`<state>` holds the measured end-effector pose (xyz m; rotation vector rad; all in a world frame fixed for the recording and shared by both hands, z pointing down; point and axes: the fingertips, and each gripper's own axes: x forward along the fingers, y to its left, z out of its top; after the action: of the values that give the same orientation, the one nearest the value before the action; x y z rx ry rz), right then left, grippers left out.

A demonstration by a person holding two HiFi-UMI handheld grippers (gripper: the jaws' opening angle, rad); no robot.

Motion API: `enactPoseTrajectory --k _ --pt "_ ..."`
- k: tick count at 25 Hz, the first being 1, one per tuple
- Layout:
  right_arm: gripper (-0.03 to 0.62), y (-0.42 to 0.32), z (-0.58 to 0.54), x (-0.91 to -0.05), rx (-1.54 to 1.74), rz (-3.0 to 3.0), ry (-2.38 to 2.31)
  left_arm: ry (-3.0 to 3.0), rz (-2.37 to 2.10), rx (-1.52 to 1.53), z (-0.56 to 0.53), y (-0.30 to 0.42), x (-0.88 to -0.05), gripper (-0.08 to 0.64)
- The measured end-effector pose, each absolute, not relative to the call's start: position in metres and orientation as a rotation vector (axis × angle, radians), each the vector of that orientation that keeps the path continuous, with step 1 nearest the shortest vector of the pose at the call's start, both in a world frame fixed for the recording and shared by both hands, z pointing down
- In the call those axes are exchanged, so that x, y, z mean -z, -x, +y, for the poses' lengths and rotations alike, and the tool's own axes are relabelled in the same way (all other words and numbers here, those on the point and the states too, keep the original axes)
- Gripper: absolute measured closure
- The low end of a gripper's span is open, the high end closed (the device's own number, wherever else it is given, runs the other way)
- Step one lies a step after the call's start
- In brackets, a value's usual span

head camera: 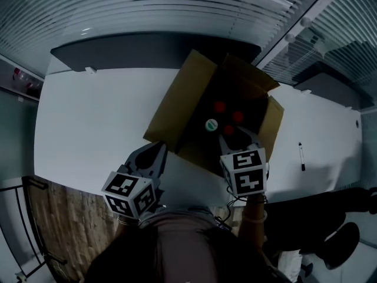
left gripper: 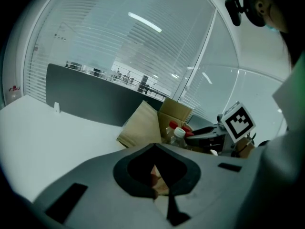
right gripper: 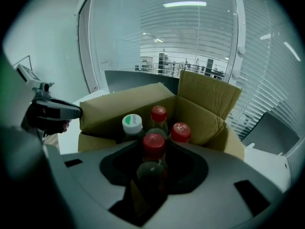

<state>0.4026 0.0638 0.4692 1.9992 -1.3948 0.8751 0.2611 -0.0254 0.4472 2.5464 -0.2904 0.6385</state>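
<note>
The right gripper [head camera: 237,137] is lowered into the open cardboard box [head camera: 177,105], which stands on the white table [head camera: 94,117] with its flaps folded outward, leaving the top free for access from above. In the right gripper view its jaws are clamped on a red-capped bottle [right gripper: 154,145], which stands upright at the near side of the box. The grip sits below the cap, probably so that the cap's wider rim cannot slip down through the jaws. Three further bottles stand upright just behind it: one with a white cap [right gripper: 132,124] and two with red caps [right gripper: 158,113] [right gripper: 180,131]. They are grouped closely, so the box walls and the neighbouring bottles appear to steady them. The left gripper [head camera: 152,153] hangs outside the box, above the table and near the left flap, apart from the bottles. The left gripper view shows its jaws brought together with nothing between them. A black marker [head camera: 301,156] lies on the table well to the right of the box.
</note>
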Motion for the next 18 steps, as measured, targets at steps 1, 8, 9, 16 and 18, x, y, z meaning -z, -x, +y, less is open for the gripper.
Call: enactPoseTrajectory --k 1,8,9,16,18 --pt "0.439 -0.403 0.064 -0.468 -0.875 -1.402 -2.001 -2.549 -0.293 -0.636 -0.025 -0.260 -0.446 0.554" --pt "0.440 -0.397 0.071 -0.449 -0.846 -1.419 -2.060 -2.563 -0.321 -0.633 -0.020 -0.244 -0.443 0.555" --pt "0.440 -0.397 0.072 -0.447 -0.831 -1.415 -2.072 -2.565 -0.323 -0.632 -0.019 -0.241 -0.442 0.554" --pt "0.439 -0.394 0.086 -0.419 -0.771 -1.355 -2.186 -2.602 -0.265 -0.618 -0.014 -0.231 -0.430 0.554" --pt "0.440 -0.394 0.090 -0.411 -0.752 -1.316 -2.244 -2.614 -0.235 -0.623 -0.014 -0.226 -0.428 0.555"
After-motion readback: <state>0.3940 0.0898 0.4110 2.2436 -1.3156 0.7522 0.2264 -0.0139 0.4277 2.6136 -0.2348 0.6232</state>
